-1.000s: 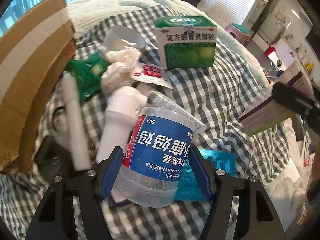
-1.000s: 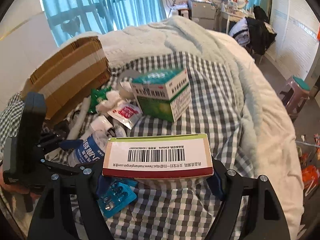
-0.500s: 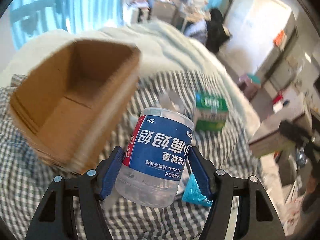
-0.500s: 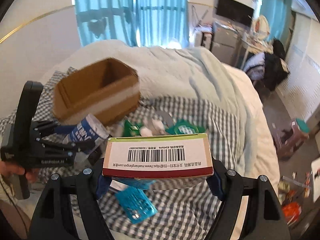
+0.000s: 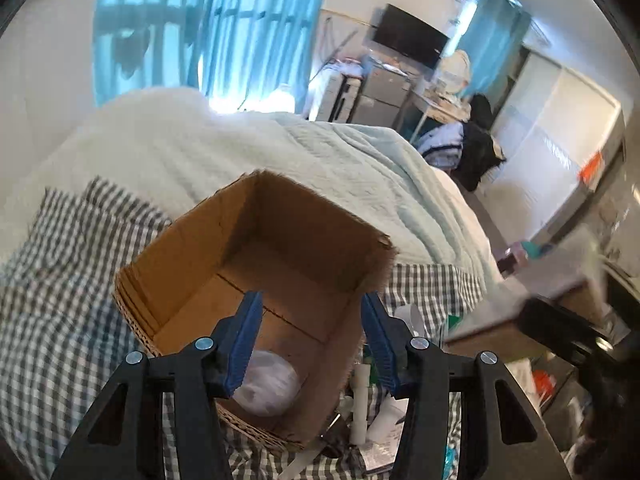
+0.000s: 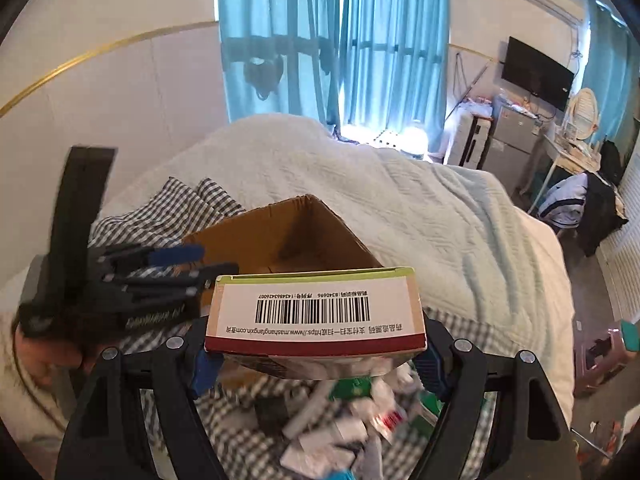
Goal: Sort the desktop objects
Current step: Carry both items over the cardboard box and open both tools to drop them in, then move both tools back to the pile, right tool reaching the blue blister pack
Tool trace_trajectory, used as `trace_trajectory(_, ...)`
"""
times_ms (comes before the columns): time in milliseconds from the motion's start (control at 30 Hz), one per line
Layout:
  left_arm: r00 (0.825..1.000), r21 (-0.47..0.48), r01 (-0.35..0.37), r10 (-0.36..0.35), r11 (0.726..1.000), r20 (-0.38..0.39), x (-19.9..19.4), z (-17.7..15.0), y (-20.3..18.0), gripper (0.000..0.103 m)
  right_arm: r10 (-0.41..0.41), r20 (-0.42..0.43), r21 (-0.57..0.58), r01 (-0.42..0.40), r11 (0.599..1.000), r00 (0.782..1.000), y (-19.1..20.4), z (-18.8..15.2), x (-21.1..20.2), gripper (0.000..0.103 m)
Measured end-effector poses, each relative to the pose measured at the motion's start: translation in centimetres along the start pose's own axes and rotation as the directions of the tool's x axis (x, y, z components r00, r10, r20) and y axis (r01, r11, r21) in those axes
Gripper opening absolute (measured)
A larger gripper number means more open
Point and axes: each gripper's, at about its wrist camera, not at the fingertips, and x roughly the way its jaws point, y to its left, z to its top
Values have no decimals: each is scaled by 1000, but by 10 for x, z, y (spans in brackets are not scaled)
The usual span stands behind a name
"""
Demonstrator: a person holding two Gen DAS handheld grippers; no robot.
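Left tool (image 5: 310, 346) has just dropped the floss bottle (image 5: 266, 388) into the cardboard box (image 5: 256, 280); jaws empty, closing. Right tool (image 6: 316, 364) w/ the medicine box (image 6: 316, 314) clamped, poised near the box on the bed. One item sorted; medicine box prob. next.

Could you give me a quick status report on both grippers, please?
Left hand-held gripper empty, jaws closing, above cardboard box. Right hand-held gripper clamps medicine box. Nothing blocking the cardboard box.
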Motion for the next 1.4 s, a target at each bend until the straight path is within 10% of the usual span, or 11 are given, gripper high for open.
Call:
trace_trajectory(267,996,-41,-90,89,995,-26,11,-32,44,55,125,-31,111,-121,986,992,4,12,74,78)
trace_trajectory(500,991,-50,-127,129,991,39,-10,-56,40,92,88,-1,132,-87,987,996,-4,3,55,94)
trace_trajectory(1000,1000,148,-20,23,989,-16,-3,-153,-66,93,-208,-58,298,215,930,976,-96,-148,-35,97)
trace_trajectory(1400,981,206,-86,118,975,-152,70,-205,-63,93,-153,-150,400,201,894,977,-125,-203,12,97)
